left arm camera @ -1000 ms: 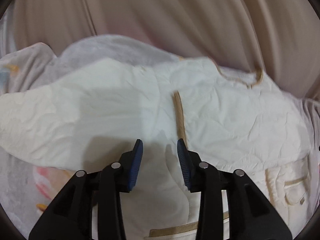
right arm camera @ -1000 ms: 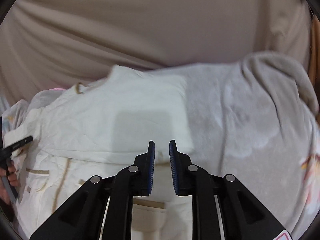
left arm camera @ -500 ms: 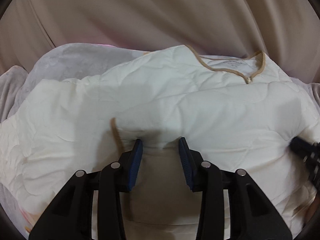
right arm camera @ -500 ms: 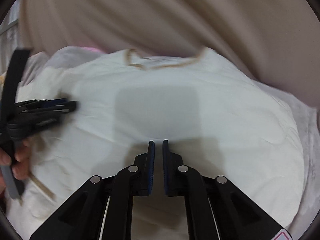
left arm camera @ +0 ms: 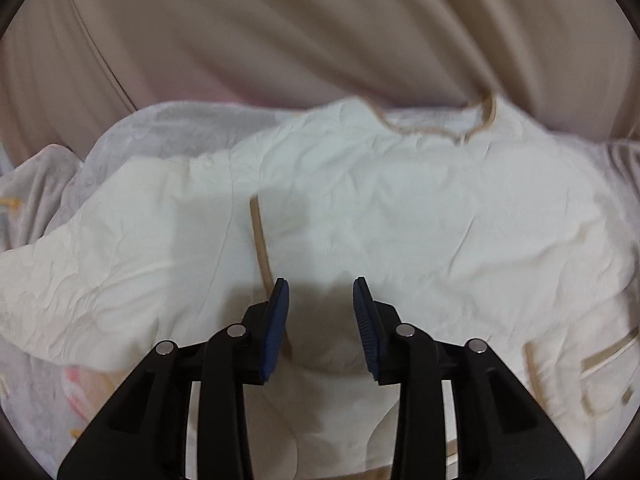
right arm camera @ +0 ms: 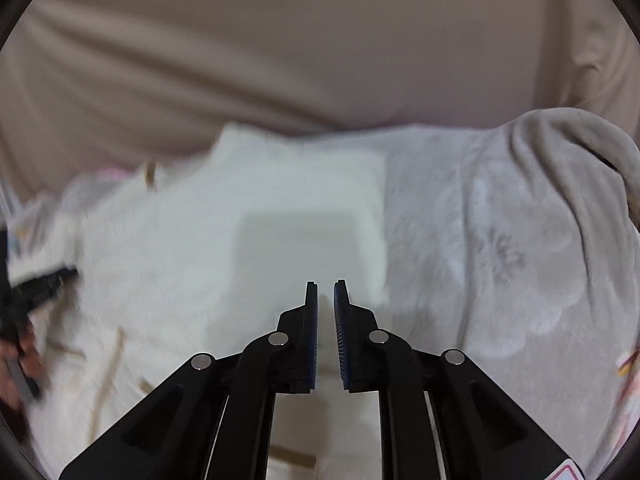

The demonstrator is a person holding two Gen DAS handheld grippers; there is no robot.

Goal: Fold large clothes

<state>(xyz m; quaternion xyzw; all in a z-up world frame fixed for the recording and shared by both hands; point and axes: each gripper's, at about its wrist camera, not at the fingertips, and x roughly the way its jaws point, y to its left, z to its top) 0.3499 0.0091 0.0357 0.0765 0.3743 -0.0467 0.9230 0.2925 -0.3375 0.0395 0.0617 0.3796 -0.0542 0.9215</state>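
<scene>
A large cream quilted garment (left arm camera: pixel 400 208) with tan trim lies spread on a blanket; its tan neckline (left arm camera: pixel 476 128) is at the far side and a tan-edged band (left arm camera: pixel 260 244) runs toward me. My left gripper (left arm camera: pixel 320 292) is open and empty just above the cloth. In the right wrist view the same garment (right arm camera: pixel 240 240) is blurred, its folded edge ending near the middle. My right gripper (right arm camera: pixel 326 292) hovers over that edge with the jaws nearly closed, a narrow gap between them, nothing held. The left gripper (right arm camera: pixel 44 280) shows at the far left.
A pale grey fleece blanket (right arm camera: pixel 500 248) with a faint flower pattern covers the surface, bunched up at the right (right arm camera: pixel 580 140). A beige curtain or sheet (left arm camera: pixel 320 32) hangs behind. A patch pocket of the garment (left arm camera: pixel 608 368) lies at the right.
Both views have swung back sideways over the garment. The left jaws stay open. The right jaws have parted slightly from half a second ago.
</scene>
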